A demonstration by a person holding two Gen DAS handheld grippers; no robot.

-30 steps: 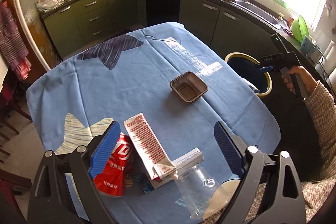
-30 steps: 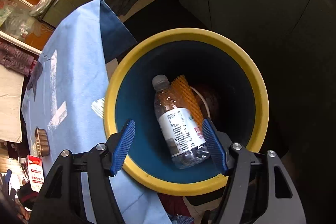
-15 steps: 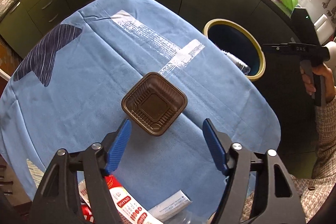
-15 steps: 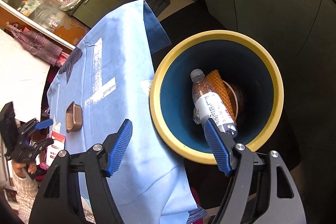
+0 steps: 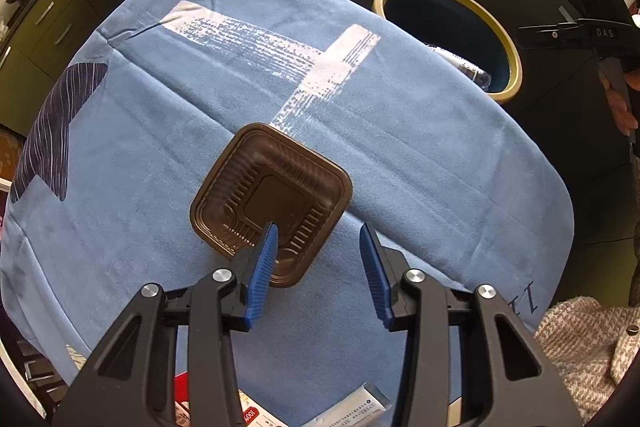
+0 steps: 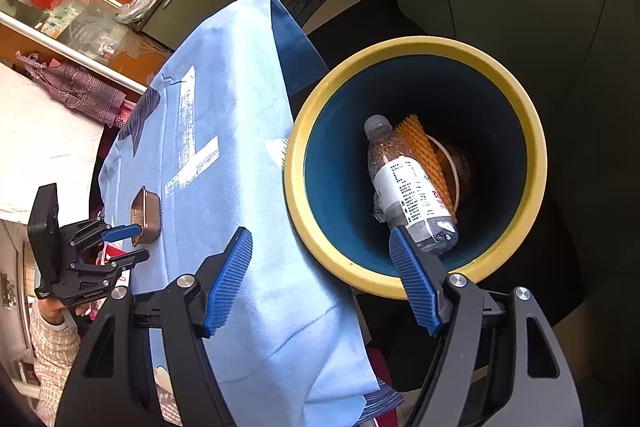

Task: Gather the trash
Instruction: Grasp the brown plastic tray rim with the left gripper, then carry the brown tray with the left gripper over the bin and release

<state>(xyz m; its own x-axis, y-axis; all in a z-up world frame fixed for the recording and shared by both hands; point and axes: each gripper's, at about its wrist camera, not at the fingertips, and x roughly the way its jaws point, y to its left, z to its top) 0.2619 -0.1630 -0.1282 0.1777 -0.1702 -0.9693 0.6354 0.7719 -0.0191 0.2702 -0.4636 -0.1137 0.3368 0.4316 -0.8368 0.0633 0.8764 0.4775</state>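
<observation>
1. The left gripper (image 5: 316, 255) points down at the brown plastic tray (image 5: 272, 201). Its jaws are closing. One blue finger is inside the tray and the other is outside, so the near wall of the tray is between them. They do not squeeze it yet.
2. The tray sits near the middle of the table, on the blue tablecloth (image 5: 160, 131).
3. The right gripper (image 6: 320, 283) hangs by the table edge above the trash bin (image 6: 528, 131). Its jaws are wide and nothing is in them.
4. The bin has a yellow rim and is dark blue inside. It stands on the floor just beside the table edge.
5. Some trash is already in the bin: a clear water bottle (image 6: 408, 187) with a white label, an orange net sleeve (image 6: 420, 143), and what looks like a white cup behind them.
6. I think the job is partly done. The tray is left to go in. More trash lies at the table edge closest to the person: a red and white packet (image 5: 248, 413) and a small white box (image 5: 356, 409).
7. The packet shows "100". The other gripper's body, seen from the left camera, says "DAS". The bottle label's print is too small to read.
</observation>
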